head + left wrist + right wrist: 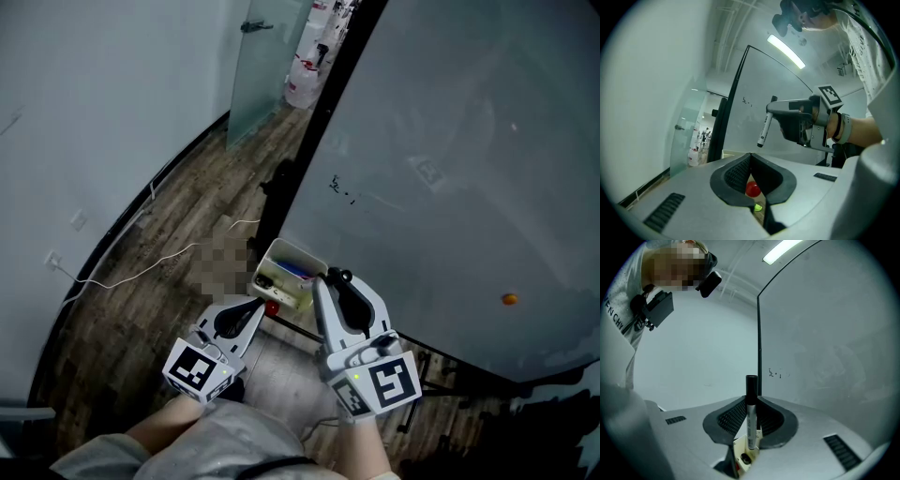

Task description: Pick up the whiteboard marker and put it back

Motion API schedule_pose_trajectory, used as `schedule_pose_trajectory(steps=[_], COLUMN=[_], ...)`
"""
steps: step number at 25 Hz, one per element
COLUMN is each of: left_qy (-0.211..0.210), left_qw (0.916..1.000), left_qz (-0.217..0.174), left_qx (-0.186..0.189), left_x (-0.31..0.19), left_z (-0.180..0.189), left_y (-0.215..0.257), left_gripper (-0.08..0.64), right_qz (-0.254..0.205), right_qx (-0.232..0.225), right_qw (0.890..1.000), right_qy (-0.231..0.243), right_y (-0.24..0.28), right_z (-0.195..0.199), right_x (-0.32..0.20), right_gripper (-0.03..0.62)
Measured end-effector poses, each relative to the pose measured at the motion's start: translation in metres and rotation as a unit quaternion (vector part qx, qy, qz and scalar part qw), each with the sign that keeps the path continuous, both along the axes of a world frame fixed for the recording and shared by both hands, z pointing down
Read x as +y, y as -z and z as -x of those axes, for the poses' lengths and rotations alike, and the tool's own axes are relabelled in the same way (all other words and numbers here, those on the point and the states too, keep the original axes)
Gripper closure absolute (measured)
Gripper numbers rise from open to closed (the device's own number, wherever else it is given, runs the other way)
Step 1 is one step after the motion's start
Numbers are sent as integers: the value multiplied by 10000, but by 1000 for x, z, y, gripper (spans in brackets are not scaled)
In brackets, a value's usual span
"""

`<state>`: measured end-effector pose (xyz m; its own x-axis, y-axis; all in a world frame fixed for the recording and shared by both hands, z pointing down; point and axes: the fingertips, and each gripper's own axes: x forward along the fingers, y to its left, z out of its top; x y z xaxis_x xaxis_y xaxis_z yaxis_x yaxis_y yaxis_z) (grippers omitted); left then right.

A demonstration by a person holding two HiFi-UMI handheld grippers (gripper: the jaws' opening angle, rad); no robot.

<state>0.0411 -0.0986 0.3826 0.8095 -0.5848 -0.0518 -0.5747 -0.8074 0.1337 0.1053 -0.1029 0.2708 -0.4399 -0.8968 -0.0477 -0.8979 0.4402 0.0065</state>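
The whiteboard marker (751,416) has a grey-white barrel and a black cap, and it stands upright with the cap on top. My right gripper (751,420) is shut on its barrel. It hangs just above a white tray (292,253) fixed at the whiteboard's lower left edge. In the left gripper view the marker (764,129) hangs tip-down from the right gripper (771,111). My left gripper (750,157) is shut with nothing in it, low and to the left of the tray. In the head view the right gripper (330,279) is over the tray's right end and the left gripper (257,306) is below its left end.
The big whiteboard (450,169) fills the right, with small black marks (342,190) and an orange magnet (509,299). A red round thing (272,307) sits under the tray. On the wooden floor lies a white cable (141,267). A glass door (262,66) stands far back.
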Motion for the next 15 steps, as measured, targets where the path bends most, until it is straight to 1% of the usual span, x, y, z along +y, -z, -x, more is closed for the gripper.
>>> schedule_pose_trajectory(steps=[15], left_qy=[-69], left_qw=[9999], left_qz=[-75], left_qx=[51], left_x=[-1], left_z=[-6], left_y=[7], left_gripper=[545], right_qz=[-130], right_qx=[38], right_qw=[9999], right_qy=[45], right_y=[12], right_z=[0], right_x=[2], right_gripper=[515])
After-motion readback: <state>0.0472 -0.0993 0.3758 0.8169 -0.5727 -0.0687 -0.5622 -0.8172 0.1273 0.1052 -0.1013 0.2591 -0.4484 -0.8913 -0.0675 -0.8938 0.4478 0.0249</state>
